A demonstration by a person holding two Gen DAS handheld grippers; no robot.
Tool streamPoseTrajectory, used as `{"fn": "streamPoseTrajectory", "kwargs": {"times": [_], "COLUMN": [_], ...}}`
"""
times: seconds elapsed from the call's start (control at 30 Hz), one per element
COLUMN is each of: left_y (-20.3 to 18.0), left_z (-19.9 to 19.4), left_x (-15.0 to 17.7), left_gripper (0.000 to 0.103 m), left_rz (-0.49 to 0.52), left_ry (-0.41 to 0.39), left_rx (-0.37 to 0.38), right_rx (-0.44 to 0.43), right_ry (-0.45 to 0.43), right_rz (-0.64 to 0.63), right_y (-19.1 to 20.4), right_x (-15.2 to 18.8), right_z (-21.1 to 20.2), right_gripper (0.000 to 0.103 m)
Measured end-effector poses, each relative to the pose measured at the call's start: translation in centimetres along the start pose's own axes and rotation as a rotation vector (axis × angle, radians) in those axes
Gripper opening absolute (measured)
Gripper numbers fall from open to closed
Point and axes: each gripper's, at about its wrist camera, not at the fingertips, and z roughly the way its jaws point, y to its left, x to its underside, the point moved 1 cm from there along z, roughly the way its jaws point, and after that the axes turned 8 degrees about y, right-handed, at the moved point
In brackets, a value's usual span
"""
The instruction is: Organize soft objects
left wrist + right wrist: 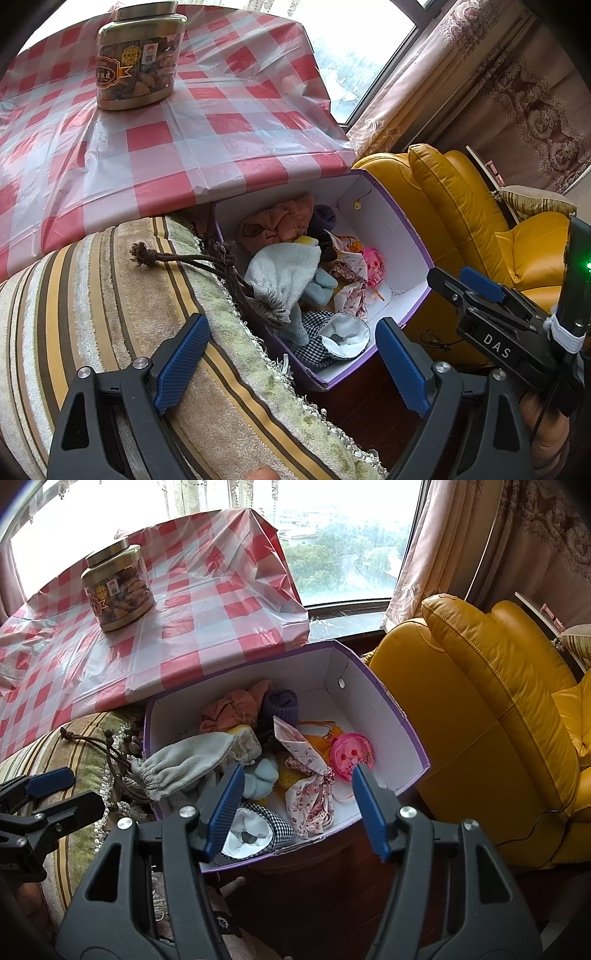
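A purple-edged white box (391, 236) (373, 716) sits on the floor between the striped cushion and the yellow armchair. It holds several soft items: a grey drawstring pouch (284, 273) (184, 762) with its brown cord hanging over the box's edge, an orange cloth (277, 218) (232, 709), a checked pouch (328, 343) (258, 829), a floral cloth (310, 794) and a pink round item (351, 757). My left gripper (291, 365) is open and empty over the box's near corner. My right gripper (295, 808) is open and empty above the box; it also shows in the left wrist view (465, 280).
A red-and-white checked tablecloth (177, 140) (207, 605) covers a table behind the box, with a jar (138, 61) (118, 590) on it. A striped cushion (103, 295) lies left of the box. A yellow leather armchair (461, 206) (491, 709) stands close on the right.
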Motion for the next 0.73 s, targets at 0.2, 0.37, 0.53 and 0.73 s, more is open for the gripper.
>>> {"fn": "streamPoseTrajectory", "kwargs": {"times": [0.2,0.37,0.53,0.73], "left_y": [0.1,0.1,0.1,-1.1], "left_z": [0.2,0.3,0.4,0.4], "left_x": [0.2,0.3,0.2,0.2], "left_gripper": [0.094,0.096,0.1,0.102], "left_rz": [0.007,0.017,0.025,0.099], "left_ry": [0.004,0.01,0.023,0.001], "left_rx": [0.002,0.003,0.013,0.018], "right_rx": [0.001,0.001,-0.002,-0.001], "right_ry": [0.001,0.004,0.007,0.01], "right_rz": [0.002,0.003,0.004,0.003], "right_y": [-0.1,-0.1,-0.1,0.0], "right_x": [0.0,0.1,0.2,0.3], "right_z": [0.0,0.2,0.3,0.3], "right_gripper": [0.065,0.065,0.065,0.065]}}
